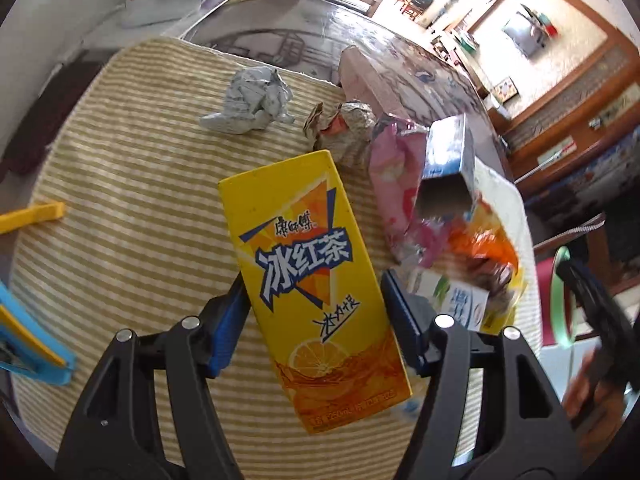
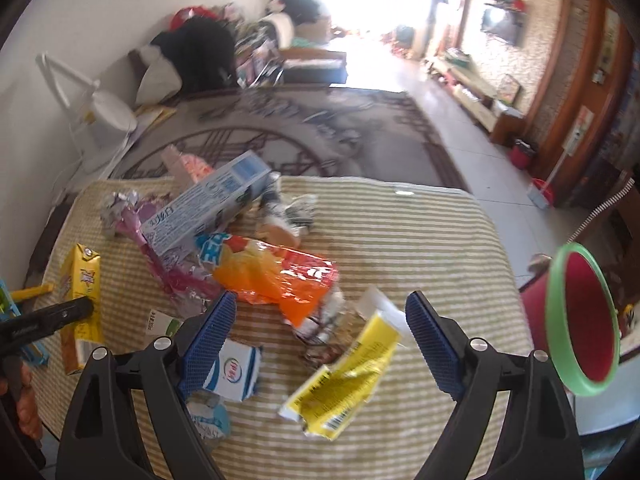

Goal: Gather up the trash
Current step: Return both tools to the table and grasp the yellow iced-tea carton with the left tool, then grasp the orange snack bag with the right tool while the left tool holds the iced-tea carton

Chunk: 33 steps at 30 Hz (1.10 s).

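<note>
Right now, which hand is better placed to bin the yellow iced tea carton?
Left. The left tool already straddles the yellow iced tea carton, one finger at each side. The right tool hangs open over the yellow wrapper, nearer the red bin.

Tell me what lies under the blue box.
The blue box rests tilted on a pink wrapper and the end of the orange bag, over the striped mat. Its open end looks empty in the left view. Whatever lies beneath its middle is covered.
</note>
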Motion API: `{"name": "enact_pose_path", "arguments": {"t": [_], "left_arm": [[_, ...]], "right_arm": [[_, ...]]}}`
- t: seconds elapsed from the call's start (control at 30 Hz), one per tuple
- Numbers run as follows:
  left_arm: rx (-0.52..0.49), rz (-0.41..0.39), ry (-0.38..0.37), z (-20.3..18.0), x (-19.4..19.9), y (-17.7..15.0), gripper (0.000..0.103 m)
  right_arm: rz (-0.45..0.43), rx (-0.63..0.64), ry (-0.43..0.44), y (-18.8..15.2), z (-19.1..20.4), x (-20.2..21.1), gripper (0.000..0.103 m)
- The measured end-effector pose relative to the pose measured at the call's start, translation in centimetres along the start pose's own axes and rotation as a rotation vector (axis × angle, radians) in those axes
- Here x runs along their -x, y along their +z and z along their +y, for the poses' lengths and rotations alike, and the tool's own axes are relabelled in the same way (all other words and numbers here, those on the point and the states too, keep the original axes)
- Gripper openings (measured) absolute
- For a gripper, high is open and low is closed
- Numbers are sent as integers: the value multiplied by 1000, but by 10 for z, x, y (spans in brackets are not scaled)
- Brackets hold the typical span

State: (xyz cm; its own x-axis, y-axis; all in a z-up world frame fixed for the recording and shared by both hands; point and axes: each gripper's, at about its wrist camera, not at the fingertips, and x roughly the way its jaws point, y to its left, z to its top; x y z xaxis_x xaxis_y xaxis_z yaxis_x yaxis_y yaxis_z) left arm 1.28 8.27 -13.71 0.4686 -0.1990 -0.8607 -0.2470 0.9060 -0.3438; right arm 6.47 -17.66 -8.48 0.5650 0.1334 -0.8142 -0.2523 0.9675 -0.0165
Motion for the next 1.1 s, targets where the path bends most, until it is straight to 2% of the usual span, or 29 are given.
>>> {"name": "enact_pose_path", "arguments": {"t": [0.17,0.4,0.43,0.47,0.53,0.57,0.6,0.63,0.87,1.1], "left_arm": [[-43,17,6,0,6,-12,63],[-43,42,3,6,5,-21,64],[-43,44,3,6,3,-20,64],[-42,45,2,6,3,-21,64],[-35,48,1,6,2,-21,64],[-31,47,3,7,3,-21,64],[-29,45,7,7,3,-21,64],[-28,43,8,7,4,-20,64],[-27,11,5,-2,9,-18,64],[-54,-33,-1,-16,19,-12,64]], "right_arm": [[99,188,13,13,34,-46,84],[148,330,-71,13,65,-86,82],[152,332,-80,12,66,-88,73],[150,326,-75,10,66,-88,55],[147,313,-69,9,65,-87,45],[142,304,-60,9,63,-86,28],[134,294,-64,9,61,-83,20],[129,283,-57,10,59,-79,18],[18,227,31,2,53,-21,16],[-45,137,101,1,52,22,16]]}}
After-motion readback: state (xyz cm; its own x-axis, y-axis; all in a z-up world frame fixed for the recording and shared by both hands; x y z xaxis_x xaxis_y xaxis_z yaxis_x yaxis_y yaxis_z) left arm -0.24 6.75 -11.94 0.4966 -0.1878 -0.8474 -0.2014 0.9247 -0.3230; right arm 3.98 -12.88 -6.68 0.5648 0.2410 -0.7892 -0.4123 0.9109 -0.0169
